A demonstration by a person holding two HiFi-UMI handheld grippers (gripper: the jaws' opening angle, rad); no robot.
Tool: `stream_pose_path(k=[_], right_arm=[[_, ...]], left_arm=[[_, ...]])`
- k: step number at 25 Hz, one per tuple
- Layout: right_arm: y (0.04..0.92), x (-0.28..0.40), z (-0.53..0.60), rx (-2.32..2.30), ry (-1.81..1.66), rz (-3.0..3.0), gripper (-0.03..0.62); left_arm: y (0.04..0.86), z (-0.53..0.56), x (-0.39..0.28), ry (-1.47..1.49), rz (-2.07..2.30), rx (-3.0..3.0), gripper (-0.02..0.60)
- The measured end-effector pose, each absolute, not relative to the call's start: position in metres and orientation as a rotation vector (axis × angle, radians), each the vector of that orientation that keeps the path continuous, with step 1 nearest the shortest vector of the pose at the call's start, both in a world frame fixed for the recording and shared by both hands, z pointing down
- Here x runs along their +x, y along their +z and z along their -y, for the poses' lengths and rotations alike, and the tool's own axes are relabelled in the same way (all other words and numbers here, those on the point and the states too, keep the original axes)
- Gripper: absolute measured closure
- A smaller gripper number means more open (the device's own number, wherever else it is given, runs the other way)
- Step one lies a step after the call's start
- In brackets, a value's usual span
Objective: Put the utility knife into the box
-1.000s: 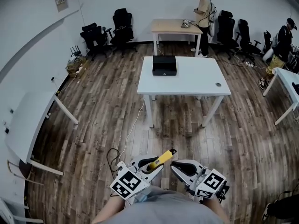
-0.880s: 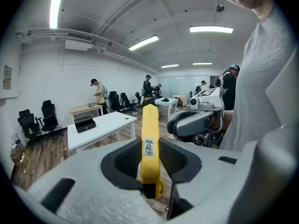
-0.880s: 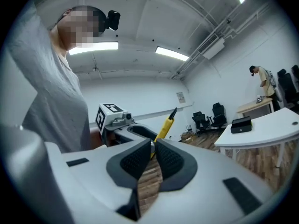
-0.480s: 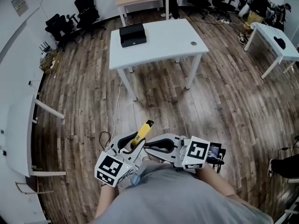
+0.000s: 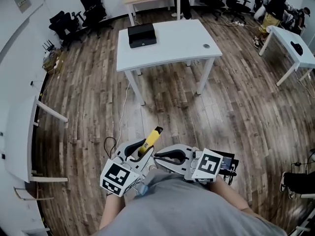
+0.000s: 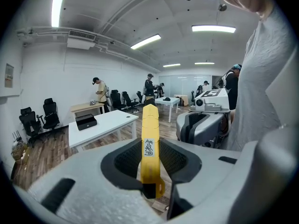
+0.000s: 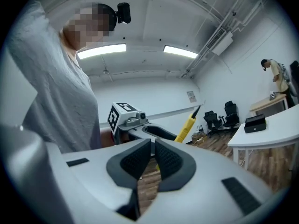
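Left gripper [image 5: 140,151] has the yellow utility knife [image 5: 150,140] clamped, blade end poking up, near the person's body. Right gripper [image 5: 159,156] is pinched together, empty. The black box [image 5: 141,35] sits way off on the far white table [image 5: 182,38].

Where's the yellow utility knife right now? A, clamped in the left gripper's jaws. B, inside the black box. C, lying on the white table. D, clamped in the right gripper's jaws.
A: the yellow plastic utility knife stands clamped between the jaws of the left gripper, away from the black box on the white table.
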State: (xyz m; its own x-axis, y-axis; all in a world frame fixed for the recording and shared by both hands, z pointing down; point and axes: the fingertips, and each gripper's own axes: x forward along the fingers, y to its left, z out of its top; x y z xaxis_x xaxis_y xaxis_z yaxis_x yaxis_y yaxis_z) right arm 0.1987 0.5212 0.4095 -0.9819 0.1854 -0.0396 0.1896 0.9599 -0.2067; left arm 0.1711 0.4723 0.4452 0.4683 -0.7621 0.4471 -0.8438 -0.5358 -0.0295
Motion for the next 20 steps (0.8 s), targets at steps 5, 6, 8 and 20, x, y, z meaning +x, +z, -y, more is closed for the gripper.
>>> stream_pose_path(k=[5,6,8,20], right_arm=[[0.411,0.203,-0.508,0.254,-0.292,-3.106,0.56],[0.411,0.204,-0.506,0.251,-0.287,-3.107,0.56],[0.412,0.204,-0.504,0.248,-0.282,-3.112,0.56],[0.418,0.189,-0.468,0.203,-0.277,-3.135,0.56]], left_arm=[[0.442,-0.469,0.17,0.611,1.409,2.511,0.456],[0.442,-0.468,0.169,0.609,1.412,2.51,0.456],[0.442,-0.467,0.169,0.606,1.417,2.511,0.456],[0.446,-0.438,0.15,0.586,1.414,2.509,0.456]])
